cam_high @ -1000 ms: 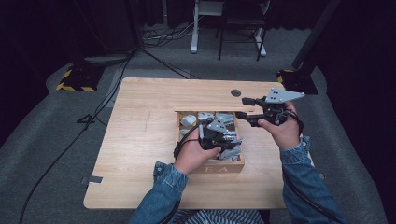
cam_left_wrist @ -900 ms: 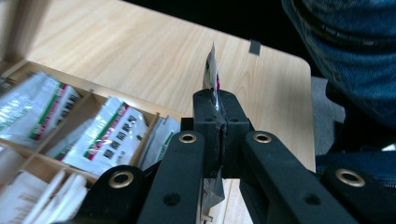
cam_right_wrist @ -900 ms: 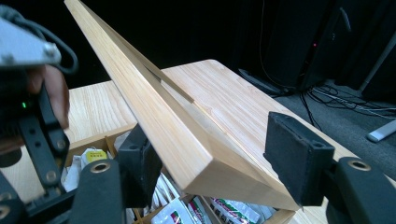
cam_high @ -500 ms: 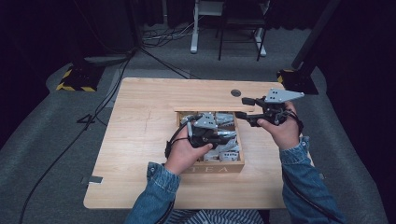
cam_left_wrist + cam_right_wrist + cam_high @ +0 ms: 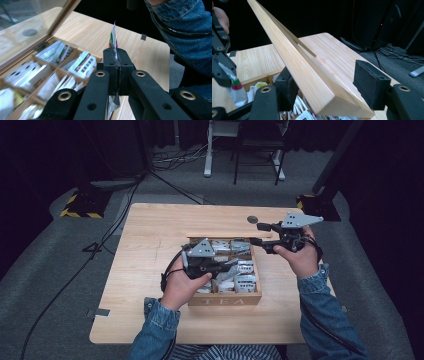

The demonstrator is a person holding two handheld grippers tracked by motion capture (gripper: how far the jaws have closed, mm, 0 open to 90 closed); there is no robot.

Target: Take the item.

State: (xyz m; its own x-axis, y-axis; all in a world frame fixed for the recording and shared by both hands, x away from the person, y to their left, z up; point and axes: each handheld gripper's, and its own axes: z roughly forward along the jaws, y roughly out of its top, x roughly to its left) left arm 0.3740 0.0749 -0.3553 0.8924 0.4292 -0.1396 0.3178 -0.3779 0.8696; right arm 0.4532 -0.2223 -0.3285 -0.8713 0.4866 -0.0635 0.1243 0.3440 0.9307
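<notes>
A wooden tea box marked TEA sits mid-table, its compartments packed with tea packets. My left gripper hovers over the box's left half, shut on one silver packet with a red and green label; that packet sticks out past the tips. The right gripper is at the box's back right corner. Its jaws straddle the free edge of the raised wooden lid: the left pad touches the lid and the right pad stands clear, so the right gripper is open.
The light wooden table has bare room left of the box and a round dark grommet behind it. A denim sleeve lies to the right. Dark floor with cables and stands surrounds the table.
My left hand has drawn back to the left and risen a little, lifting the packet out over the box's left side. The right gripper and the lid have stayed put.
</notes>
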